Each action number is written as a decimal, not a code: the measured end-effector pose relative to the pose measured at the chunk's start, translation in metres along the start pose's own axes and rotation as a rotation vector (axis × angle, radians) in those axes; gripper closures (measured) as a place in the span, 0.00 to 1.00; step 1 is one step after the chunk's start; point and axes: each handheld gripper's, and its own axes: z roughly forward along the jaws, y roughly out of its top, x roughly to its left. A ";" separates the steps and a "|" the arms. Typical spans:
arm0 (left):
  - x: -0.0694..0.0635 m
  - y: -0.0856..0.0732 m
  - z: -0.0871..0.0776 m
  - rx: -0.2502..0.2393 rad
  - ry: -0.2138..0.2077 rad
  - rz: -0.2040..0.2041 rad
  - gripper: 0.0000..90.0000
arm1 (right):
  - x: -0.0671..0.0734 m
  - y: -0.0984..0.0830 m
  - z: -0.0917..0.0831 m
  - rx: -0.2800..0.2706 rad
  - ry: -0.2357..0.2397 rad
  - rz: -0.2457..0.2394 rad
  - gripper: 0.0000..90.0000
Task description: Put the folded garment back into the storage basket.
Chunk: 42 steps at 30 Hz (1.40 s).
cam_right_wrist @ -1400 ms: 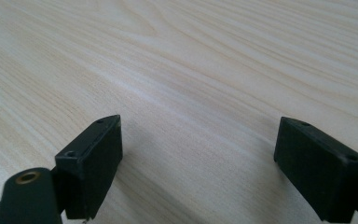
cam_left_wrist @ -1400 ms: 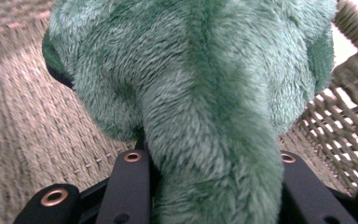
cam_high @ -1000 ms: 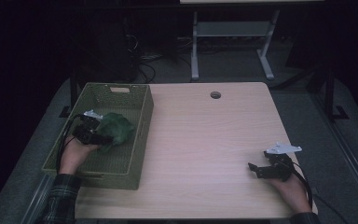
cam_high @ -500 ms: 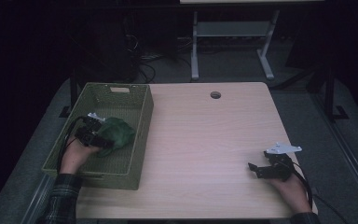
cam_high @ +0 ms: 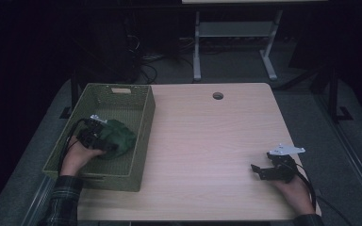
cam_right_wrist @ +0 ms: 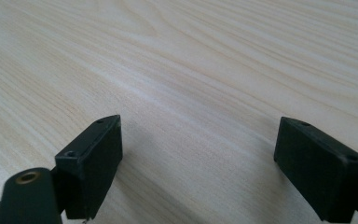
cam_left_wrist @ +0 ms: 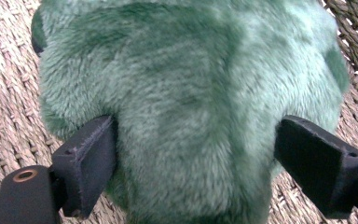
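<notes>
The left claw (cam_high: pixel 104 141) is held inside the green woven basket (cam_high: pixel 143 123), its jaws spread wide after just having been opening. The green plush toy (cam_high: pixel 118 136) is lodged between them. In the left gripper view the fur (cam_left_wrist: pixel 191 107) bulges past both jaws; the left jaw is brushed by the pile, while whether the right jaw still touches the toy cannot be told. The toy is seen resting on the wicker floor (cam_left_wrist: pixel 4 93) of the basket, straight ahead of the claw and reaching beyond its tips. From the high view the toy is placed toward the basket's near right side, with the person's left hand (cam_high: pixel 75 157) behind the claw.

The right claw (cam_high: pixel 259 172) is held well apart from all this, low over the pale wooden desk (cam_high: pixel 207 141) near its front right corner. Its jaws are parted and nothing is gripped; in the right gripper view bare wood grain (cam_right_wrist: pixel 191 70) is shown between and ahead of them. A round cable hole (cam_high: pixel 218 96) is seen at the desk's far edge in the high view.
</notes>
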 end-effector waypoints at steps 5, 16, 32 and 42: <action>0.001 0.000 -0.004 -0.034 0.005 -0.010 0.15 | 0.000 0.000 0.000 0.000 -0.001 0.002 0.17; 0.002 0.003 -0.027 -0.116 0.005 -0.018 0.15 | 0.000 0.000 0.000 0.000 -0.002 0.002 0.17; -0.026 0.023 -0.057 -0.257 -0.047 -0.002 0.15 | 0.000 0.000 0.000 0.000 -0.002 0.003 0.17; -0.052 0.040 -0.062 -0.302 -0.086 0.030 0.15 | 0.000 0.000 0.000 0.002 -0.008 0.008 0.15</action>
